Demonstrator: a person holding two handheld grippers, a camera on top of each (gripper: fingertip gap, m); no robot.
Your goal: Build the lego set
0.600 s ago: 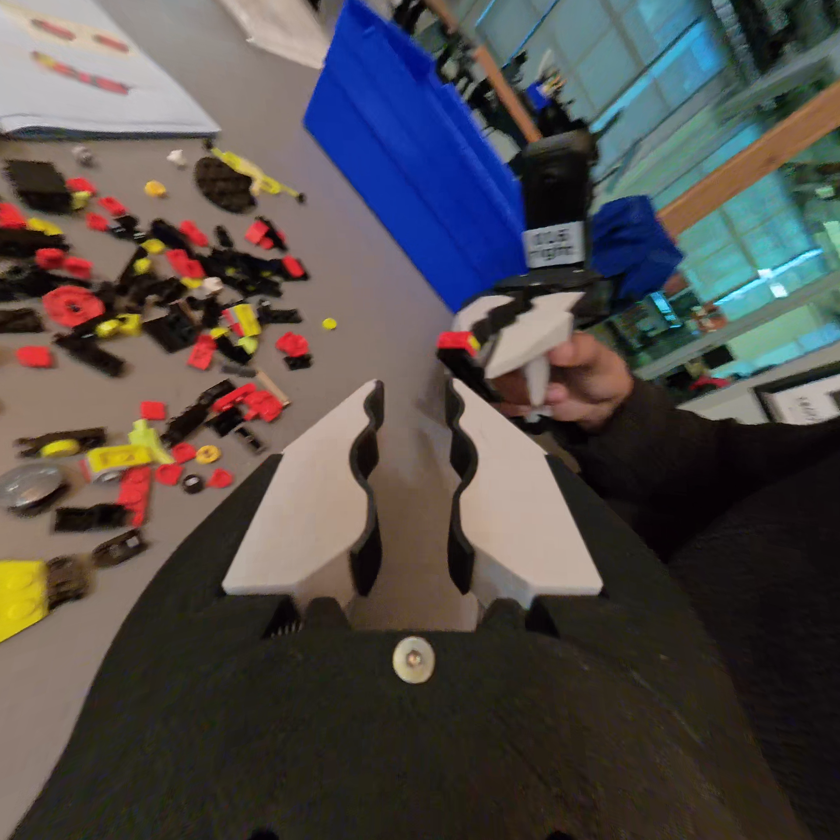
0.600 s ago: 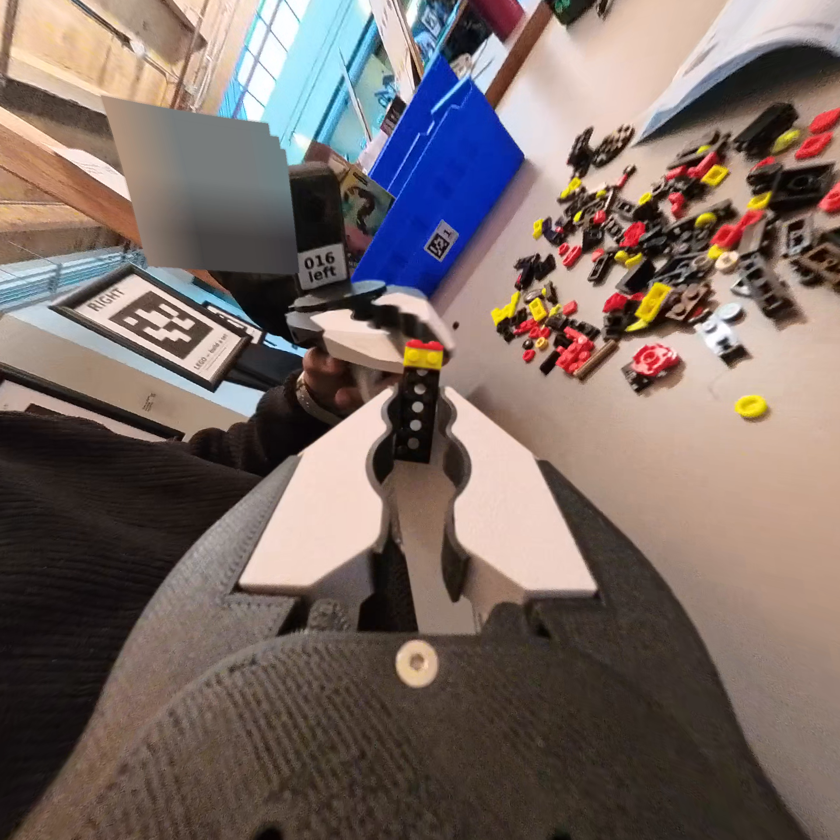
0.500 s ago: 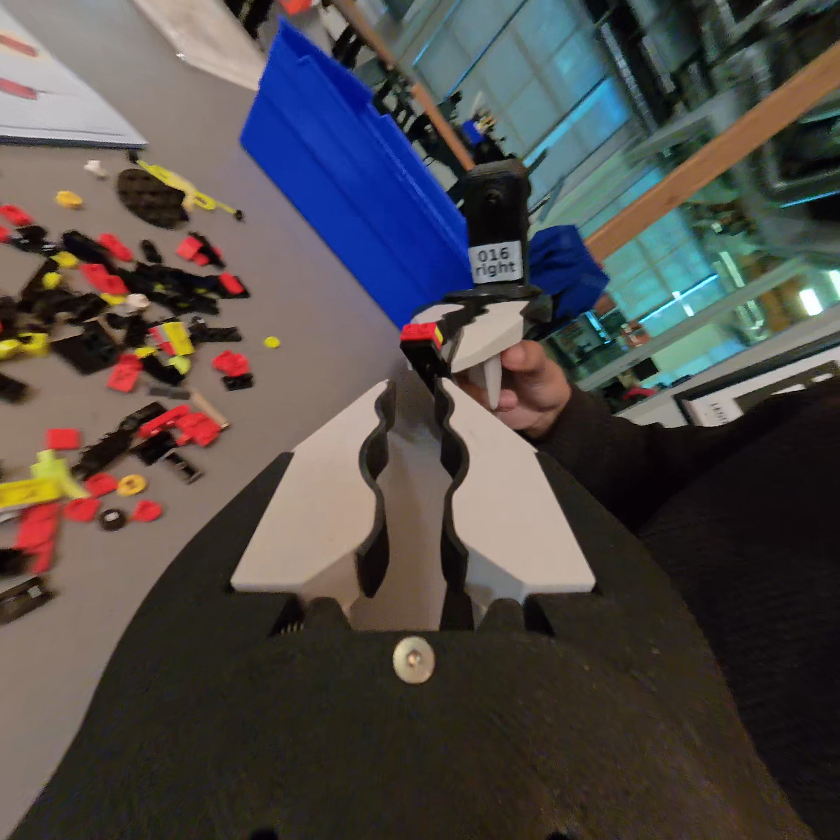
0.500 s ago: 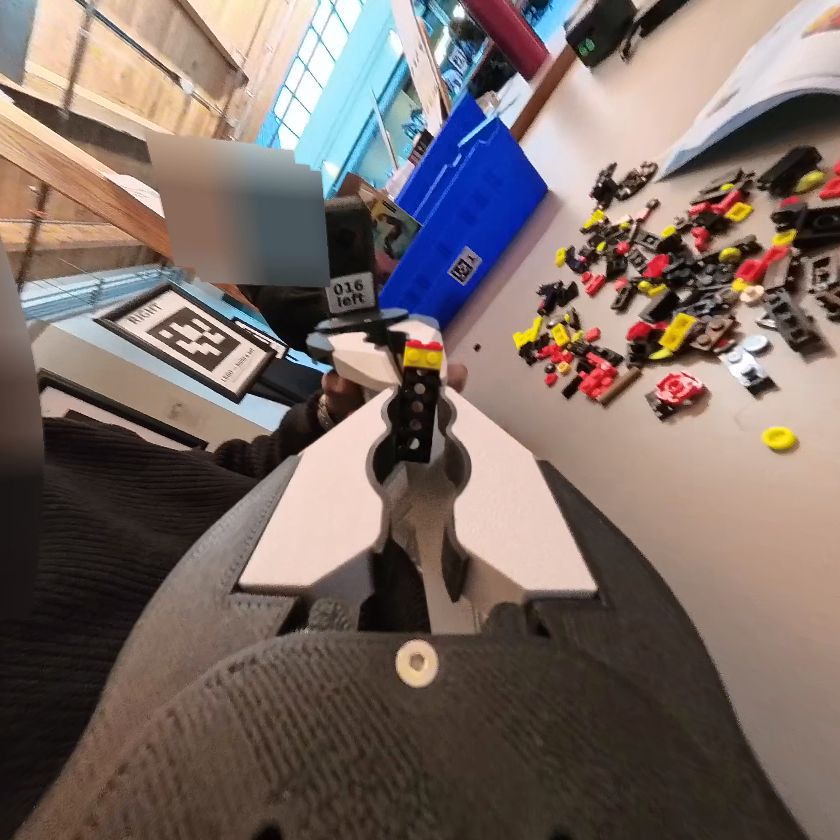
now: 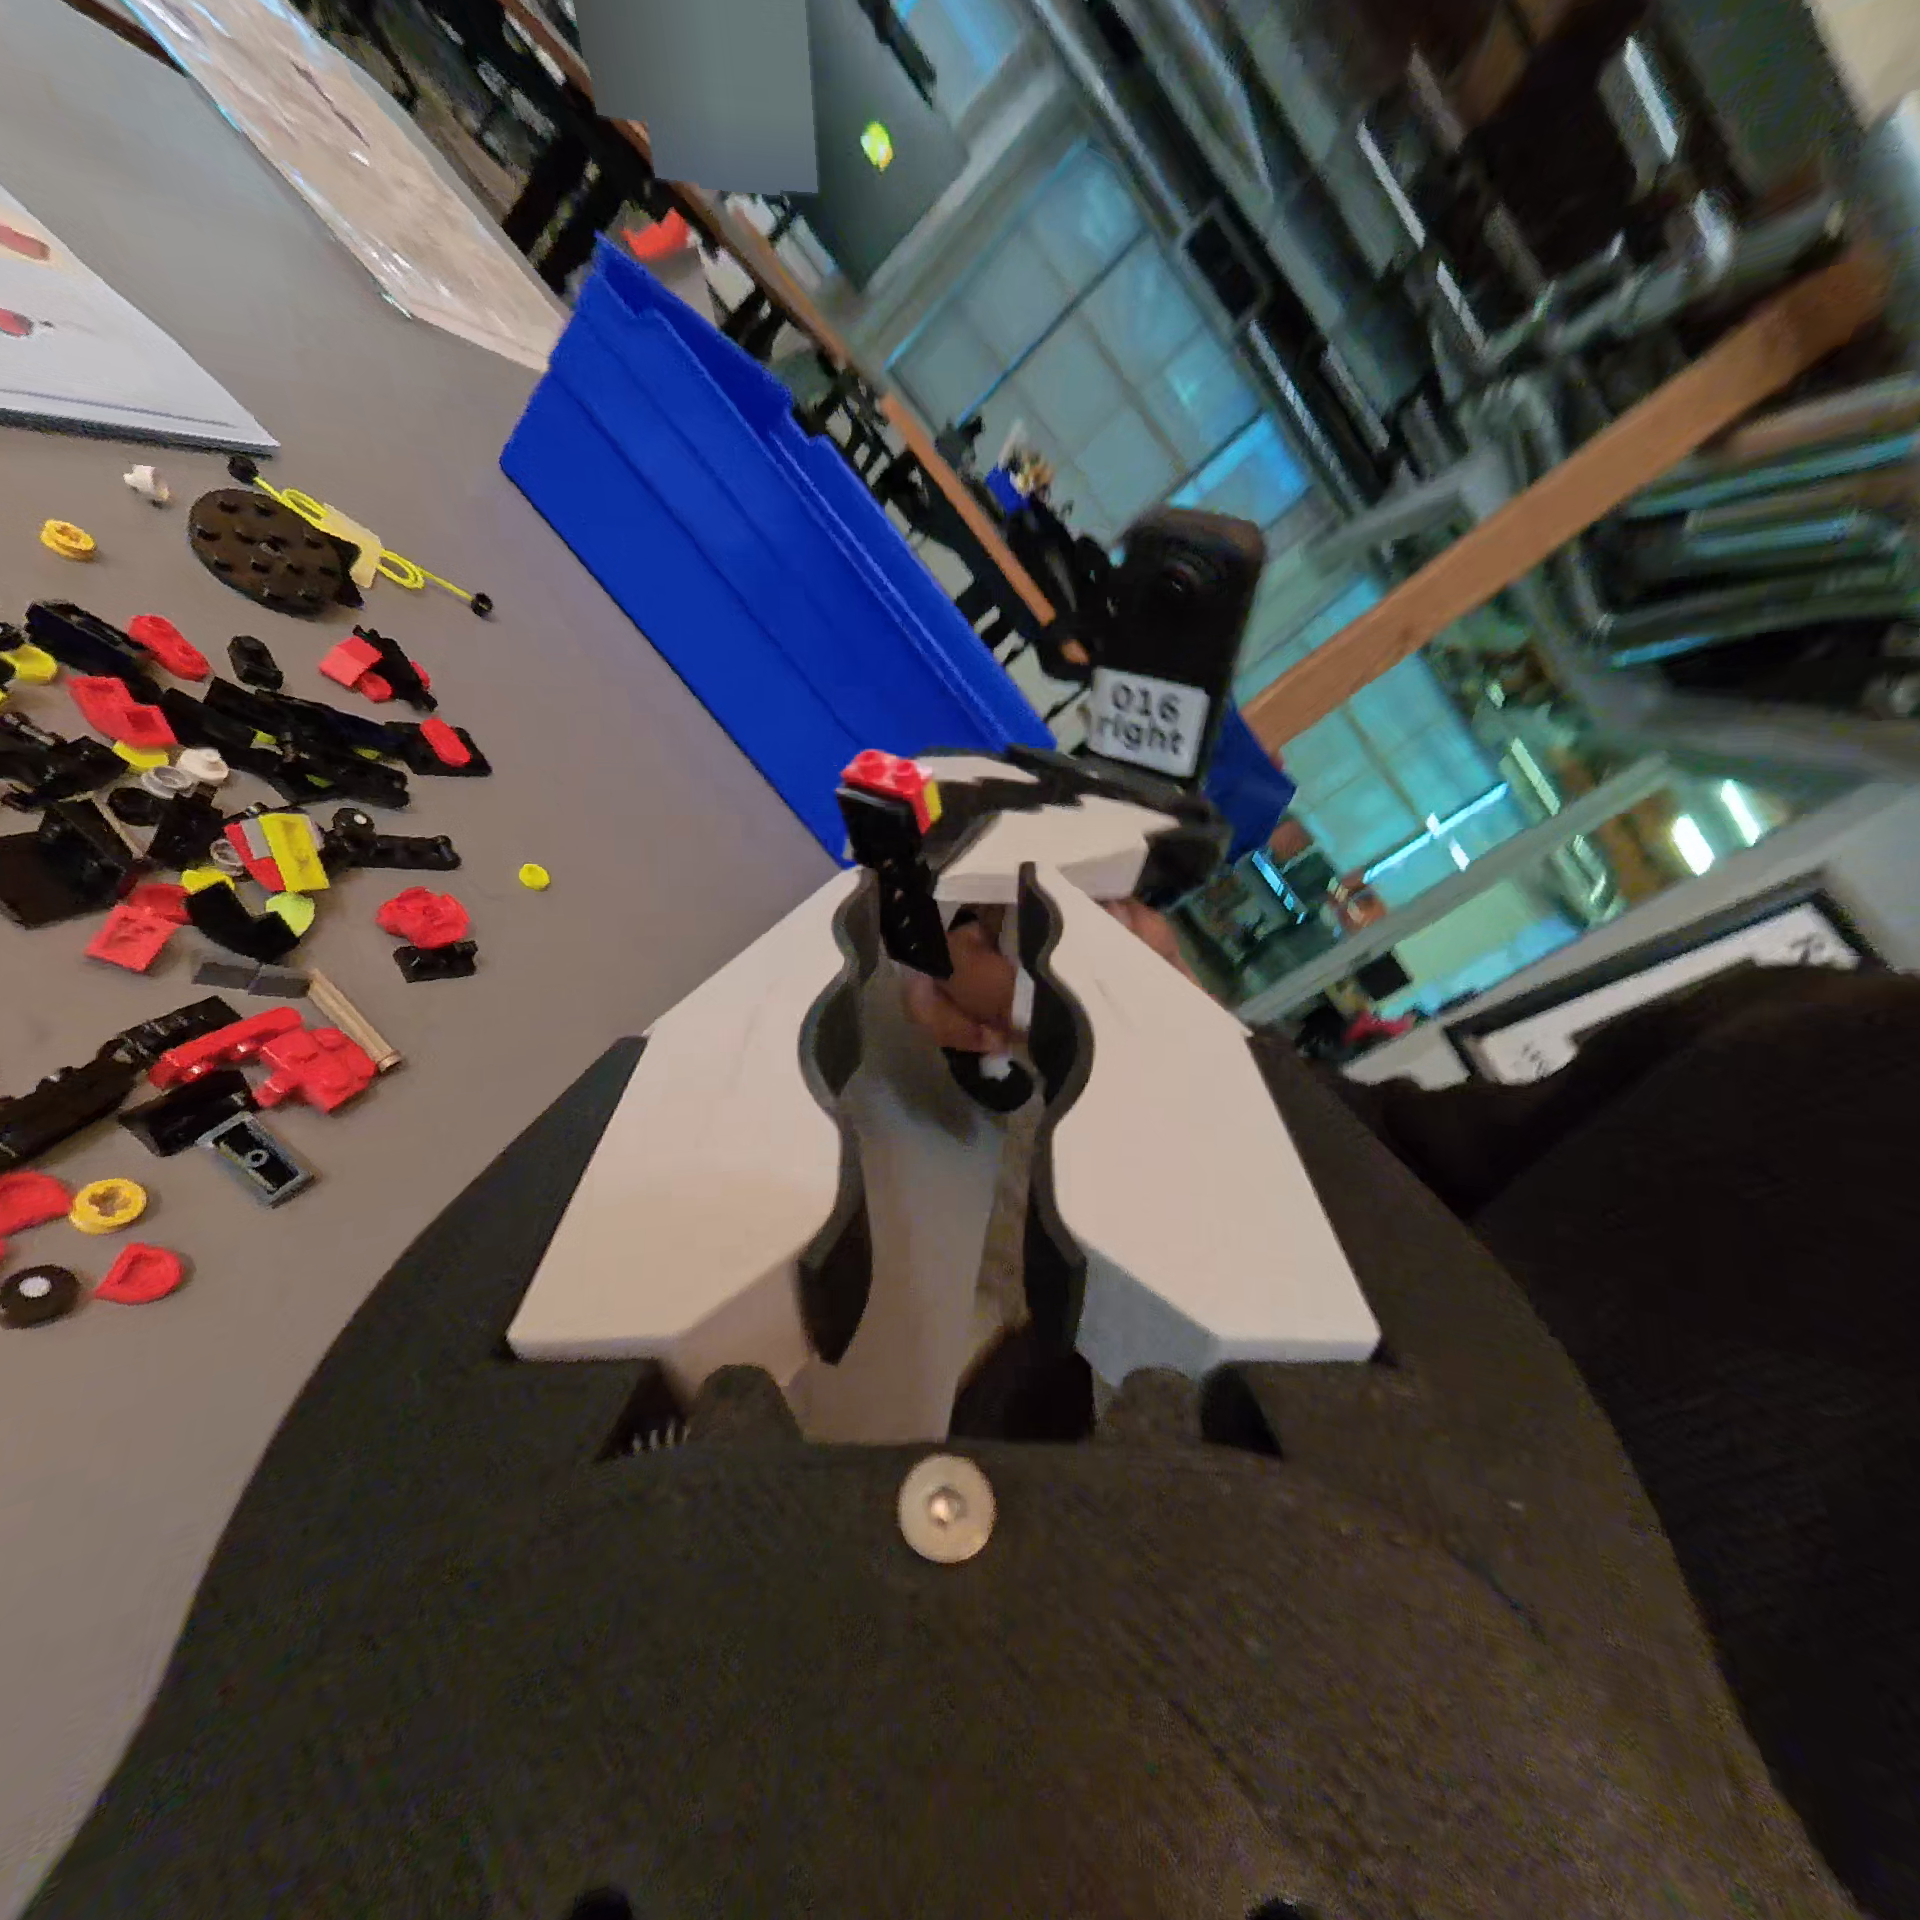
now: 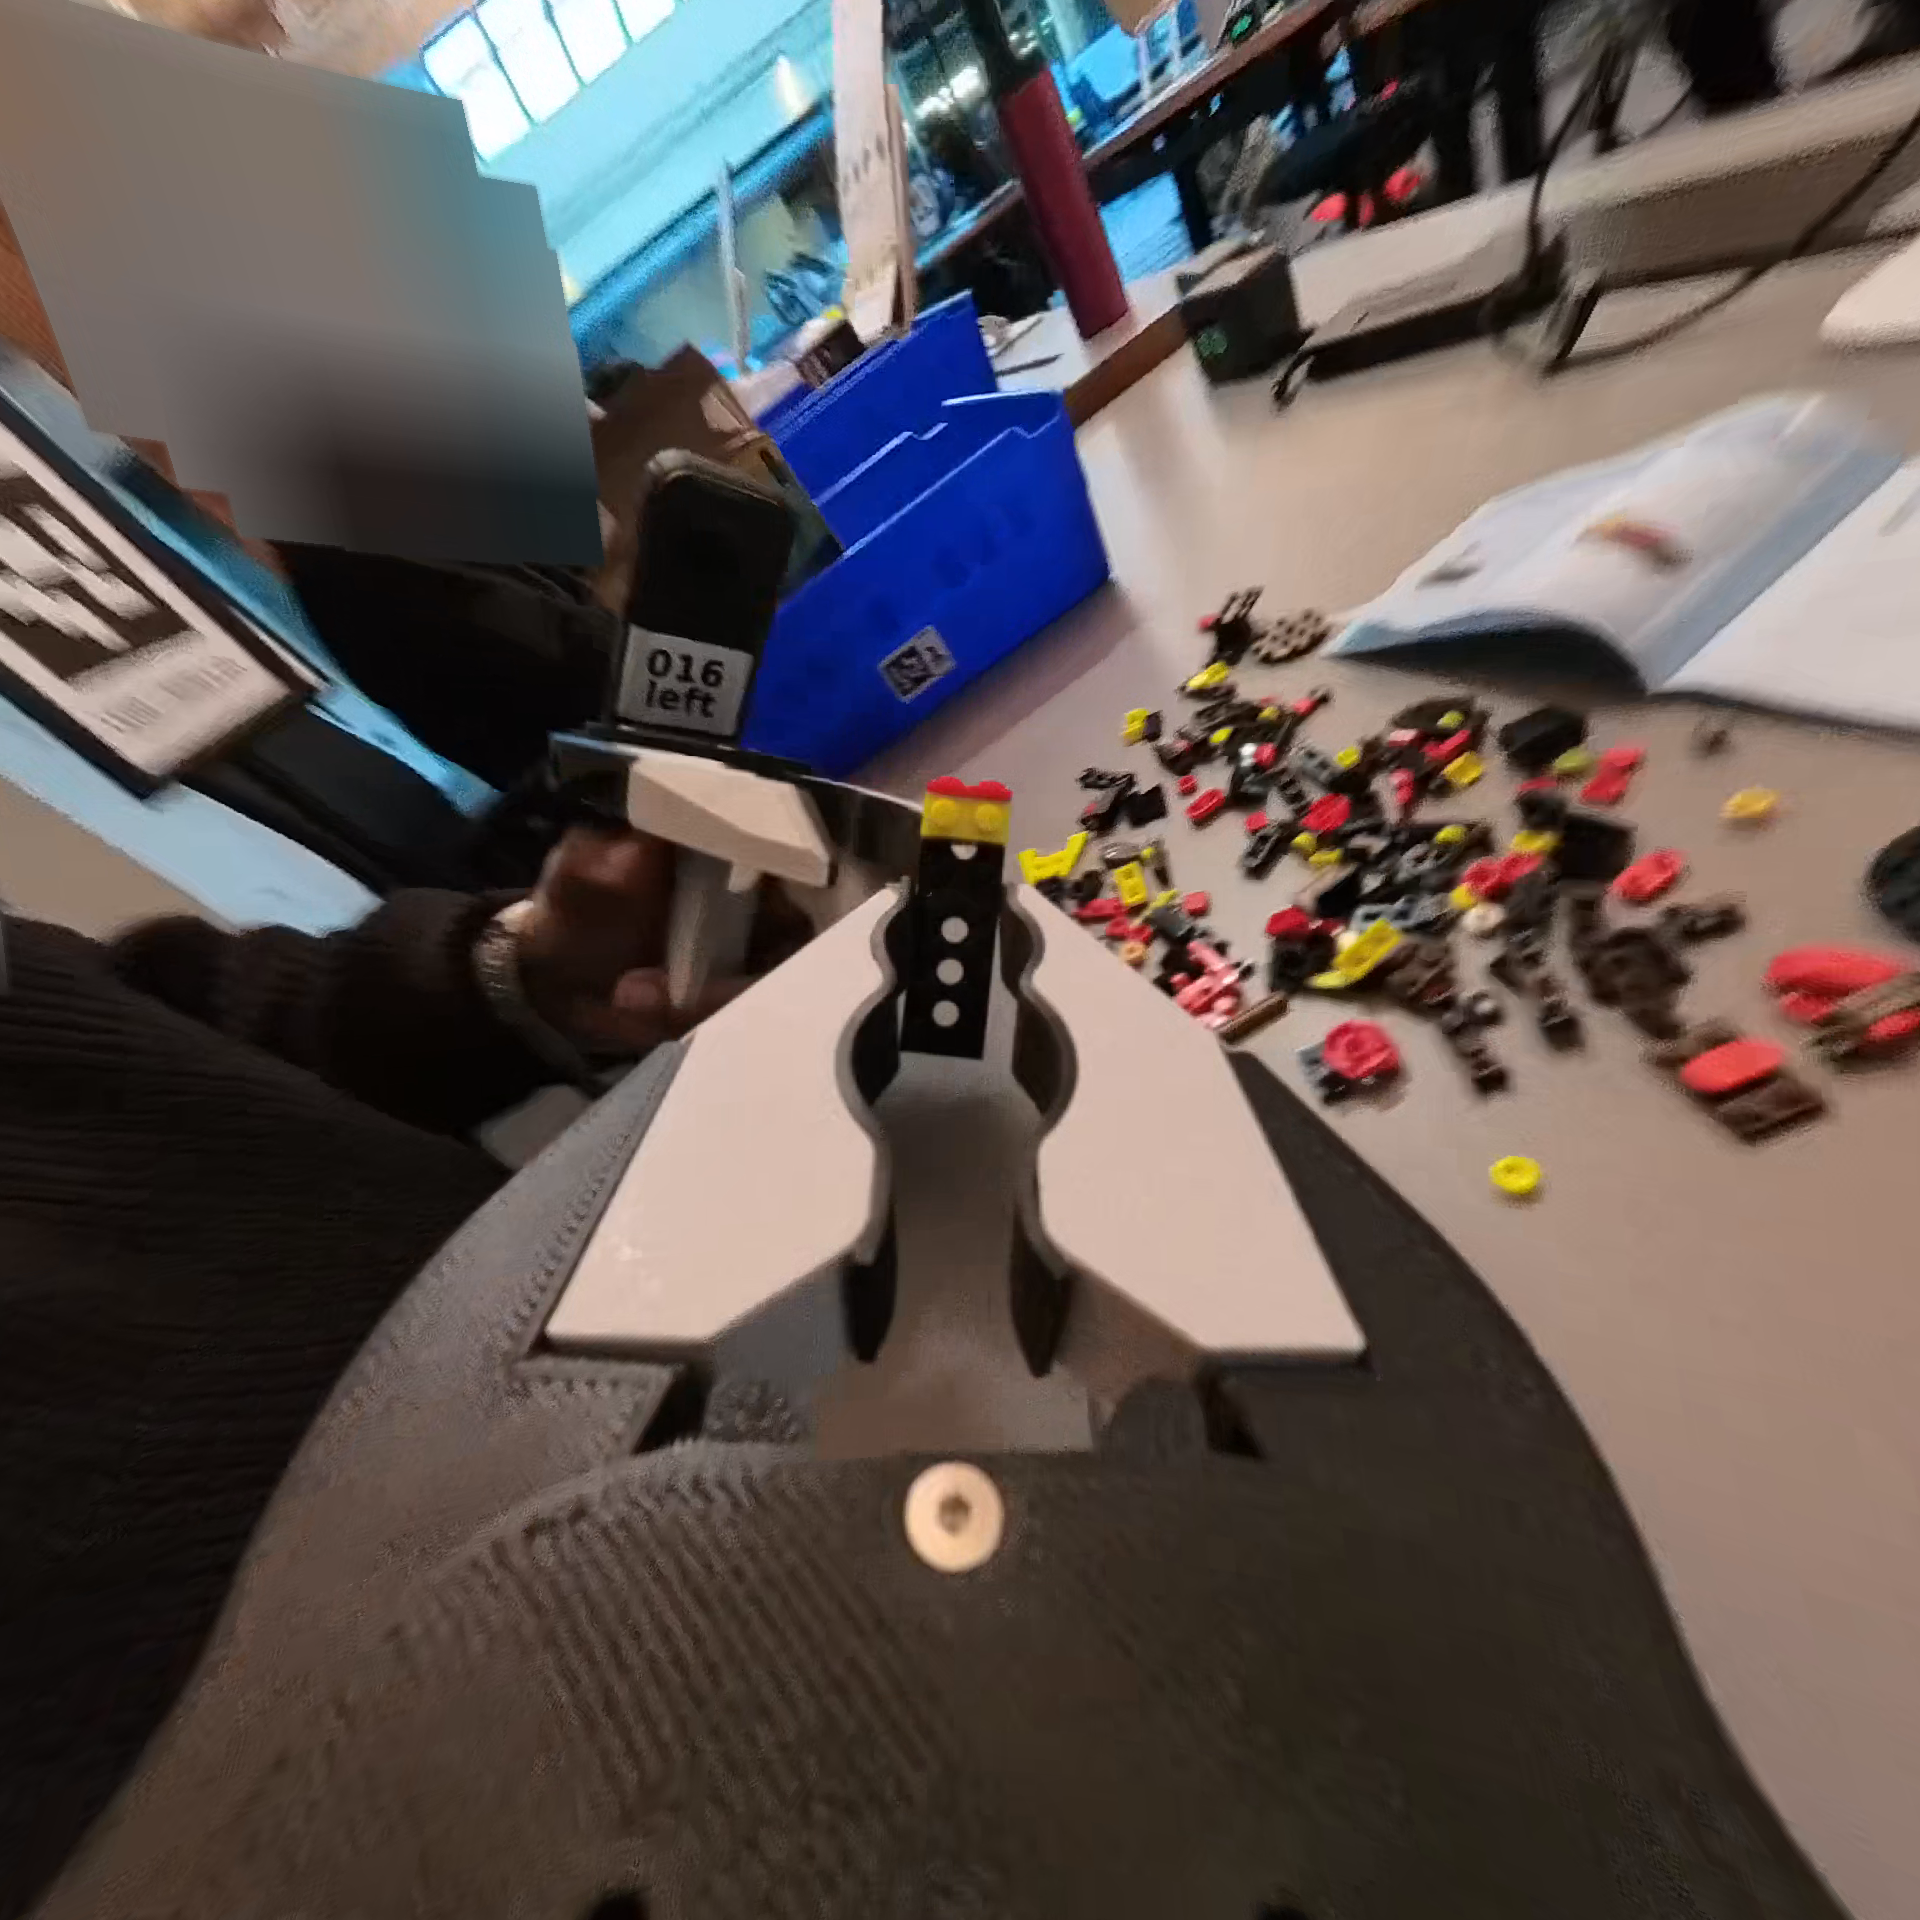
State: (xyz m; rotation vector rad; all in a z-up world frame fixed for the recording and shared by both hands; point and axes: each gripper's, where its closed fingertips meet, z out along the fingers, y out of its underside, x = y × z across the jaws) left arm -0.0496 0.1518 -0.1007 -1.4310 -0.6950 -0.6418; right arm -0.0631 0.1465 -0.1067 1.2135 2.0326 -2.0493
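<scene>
Since half a second ago both grippers have swung upward and drawn together, so more of the room behind the table shows in each view. At the far left of the left wrist view, loose lego pieces [image 5: 208,883] in black, red and yellow lie scattered on the grey table [image 5: 644,727], with a blue bin [image 5: 727,582] standing beyond them. Further right, the left gripper [image 5: 940,914] has its jaws spread, and the black lego beam [image 5: 904,894] reaches into the gap between the tips; whether it touches either finger is hard to say through the blur. That beam, topped by a yellow brick and a red one, is pinched by the right gripper [image 6: 951,914], whose jaws press on its two sides in the right wrist view. Left of it there, a hand [image 6: 603,935] in a dark sleeve holds the left gripper. Rightmost, past the scattered pieces, an open instruction booklet [image 6: 1662,592] lies flat.
</scene>
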